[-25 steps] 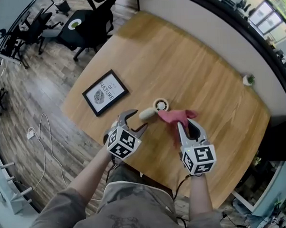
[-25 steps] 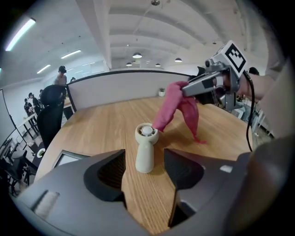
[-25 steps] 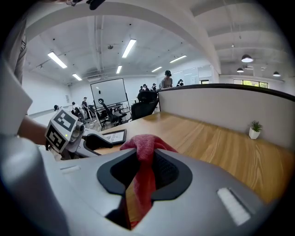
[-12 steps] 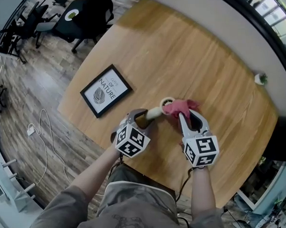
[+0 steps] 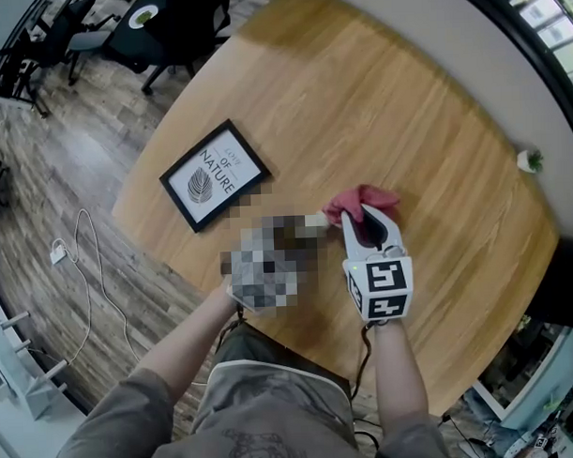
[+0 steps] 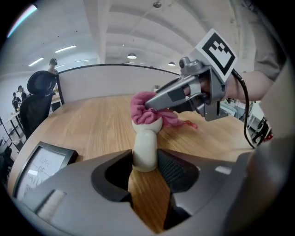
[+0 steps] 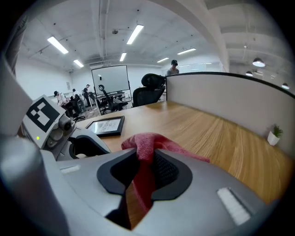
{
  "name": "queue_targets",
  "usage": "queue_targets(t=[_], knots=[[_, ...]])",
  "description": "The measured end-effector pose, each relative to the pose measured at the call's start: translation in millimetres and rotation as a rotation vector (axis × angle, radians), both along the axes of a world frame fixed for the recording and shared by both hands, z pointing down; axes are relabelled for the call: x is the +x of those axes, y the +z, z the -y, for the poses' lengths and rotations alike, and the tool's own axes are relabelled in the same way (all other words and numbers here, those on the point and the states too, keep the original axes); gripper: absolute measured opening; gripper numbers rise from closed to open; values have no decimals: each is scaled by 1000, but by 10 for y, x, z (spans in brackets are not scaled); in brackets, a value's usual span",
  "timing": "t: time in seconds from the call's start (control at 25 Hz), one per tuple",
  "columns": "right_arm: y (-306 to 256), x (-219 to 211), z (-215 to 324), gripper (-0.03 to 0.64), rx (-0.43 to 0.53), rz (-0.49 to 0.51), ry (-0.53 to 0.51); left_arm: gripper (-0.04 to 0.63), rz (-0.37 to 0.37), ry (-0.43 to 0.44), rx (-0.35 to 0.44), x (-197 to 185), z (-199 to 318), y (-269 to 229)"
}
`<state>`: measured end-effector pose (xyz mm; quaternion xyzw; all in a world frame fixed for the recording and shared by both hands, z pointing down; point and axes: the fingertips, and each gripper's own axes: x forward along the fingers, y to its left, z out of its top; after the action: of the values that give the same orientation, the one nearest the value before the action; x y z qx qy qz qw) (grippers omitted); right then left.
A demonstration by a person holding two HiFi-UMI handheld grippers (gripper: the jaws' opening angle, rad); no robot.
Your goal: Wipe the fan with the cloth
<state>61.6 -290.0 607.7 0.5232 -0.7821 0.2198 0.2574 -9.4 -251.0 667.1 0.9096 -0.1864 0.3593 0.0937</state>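
1. Left gripper (image 6: 145, 159) first, nearest me: its jaws have just been closing and clamp the pale handle of the fan (image 6: 146, 138), which sits between them and points away from me.
2. At the fan's far end, the pink cloth (image 6: 146, 110) is bunched over the round head and touches it, hiding most of it.
3. My right gripper (image 7: 145, 163) comes in from the fan's right, its jaws pinched tight on that cloth, with a fold trailing back between them.
4. As I judge it, the setting-up is done: the fan is steadied and the cloth is on the head. The wiping itself looks barely begun, so rubbing round the head and down the handle is left.
5. Under the fan is the wooden table (image 5: 405, 125); the fan is near my edge of it.
6. Left of the fan and further off lies a framed picture (image 5: 214, 176), well apart from it.
7. Far to the fan's right, by the table's far edge, stands a small plant (image 5: 529, 158).
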Motion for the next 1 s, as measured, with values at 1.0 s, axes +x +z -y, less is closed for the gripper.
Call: queue_targets(t=[1.0], knots=[[-4, 413, 74, 89, -6, -55, 165, 173, -31, 44, 7, 13, -24, 7]])
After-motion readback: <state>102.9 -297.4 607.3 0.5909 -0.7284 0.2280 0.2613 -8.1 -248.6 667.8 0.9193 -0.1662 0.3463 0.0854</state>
